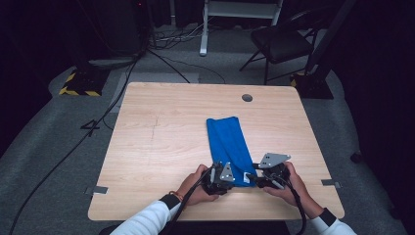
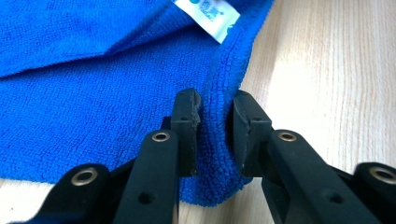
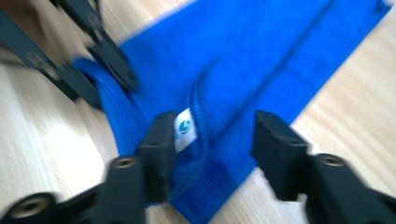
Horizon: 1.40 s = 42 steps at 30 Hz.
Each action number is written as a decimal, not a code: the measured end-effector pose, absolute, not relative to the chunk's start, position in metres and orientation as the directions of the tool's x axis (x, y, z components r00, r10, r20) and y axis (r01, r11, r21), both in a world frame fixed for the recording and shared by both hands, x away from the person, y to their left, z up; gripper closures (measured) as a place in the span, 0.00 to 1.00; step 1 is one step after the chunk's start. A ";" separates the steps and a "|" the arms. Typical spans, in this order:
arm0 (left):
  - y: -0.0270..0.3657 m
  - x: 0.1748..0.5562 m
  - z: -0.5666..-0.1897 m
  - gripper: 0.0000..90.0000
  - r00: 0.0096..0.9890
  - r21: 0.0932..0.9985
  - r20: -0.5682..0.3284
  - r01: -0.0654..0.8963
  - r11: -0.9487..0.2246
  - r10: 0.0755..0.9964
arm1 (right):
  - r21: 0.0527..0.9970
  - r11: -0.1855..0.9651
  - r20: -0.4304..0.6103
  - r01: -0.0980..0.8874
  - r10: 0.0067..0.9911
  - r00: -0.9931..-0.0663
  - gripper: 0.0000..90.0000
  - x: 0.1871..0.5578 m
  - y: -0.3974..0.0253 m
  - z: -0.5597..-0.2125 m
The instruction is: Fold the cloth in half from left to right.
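A blue microfibre cloth (image 1: 226, 142), folded into a long strip, lies on the wooden table (image 1: 161, 147) and runs from the middle toward the near edge. A white label (image 2: 208, 14) sits at its near end. My left gripper (image 1: 234, 178) is at the strip's near left corner. In the left gripper view it (image 2: 215, 130) is shut on a bunched fold of the cloth's hem (image 2: 217, 154). My right gripper (image 1: 253, 178) is at the near right corner. In the right gripper view it (image 3: 215, 140) stands open, its jaws on either side of the cloth's (image 3: 243, 65) end, with the label (image 3: 184, 128) beside its left jaw.
A round cable hole (image 1: 247, 97) sits near the table's far edge. Behind the table stand a black chair (image 1: 284, 41) and a white frame (image 1: 205, 29). Cables (image 1: 73, 147) run across the grey floor at left. Bare wood lies left and right of the cloth.
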<state>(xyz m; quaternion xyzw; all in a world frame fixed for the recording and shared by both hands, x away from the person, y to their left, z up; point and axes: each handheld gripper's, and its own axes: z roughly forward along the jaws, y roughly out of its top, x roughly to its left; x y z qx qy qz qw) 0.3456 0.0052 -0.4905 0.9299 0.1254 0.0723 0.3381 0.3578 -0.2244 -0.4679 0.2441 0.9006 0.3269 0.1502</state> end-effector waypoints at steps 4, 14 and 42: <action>0.007 0.344 -0.491 0.81 0.958 0.646 0.054 0.181 -0.742 0.281 | 0.635 0.685 -0.140 0.357 0.556 -0.819 0.75 0.361 -0.229 -0.473; 0.015 0.338 -0.490 0.79 0.960 0.642 0.051 0.181 -0.745 0.277 | 0.616 0.610 -0.130 0.498 0.702 -0.700 0.61 0.375 -0.265 -0.475; 0.036 0.336 -0.490 0.79 0.956 0.651 -0.015 0.233 -0.723 0.294 | 0.635 0.687 -0.141 0.354 0.554 -0.821 0.66 0.491 -0.122 -0.485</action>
